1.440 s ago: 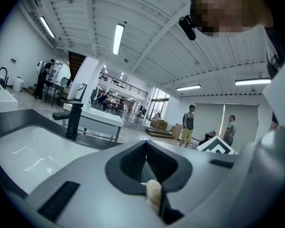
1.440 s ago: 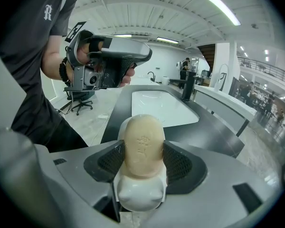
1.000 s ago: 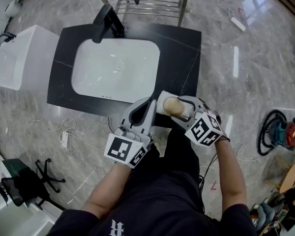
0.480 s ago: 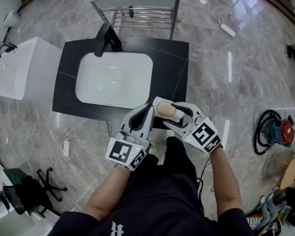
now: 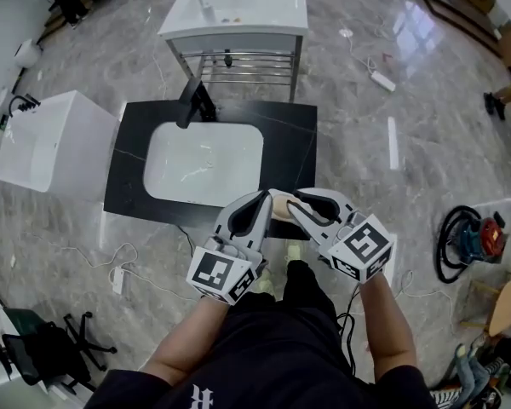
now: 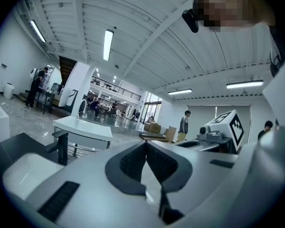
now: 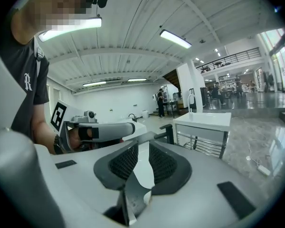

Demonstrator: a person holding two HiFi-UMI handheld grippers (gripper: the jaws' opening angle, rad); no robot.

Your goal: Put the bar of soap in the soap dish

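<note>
Cool, even light from ceiling strip lights (image 6: 108, 44) fills the bright hall, and the polished floor (image 5: 434, 83) throws back white streaks of glare with only faint shadows. Both gripper views bend strongly and go black in the corners. The left gripper (image 6: 146, 145) looms soft, close to its lens.

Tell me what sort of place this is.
Probably a large open hall with a mock bathroom: a sink set in a black counter, a second washbasin on a metal stand, cables across the polished floor.
</note>
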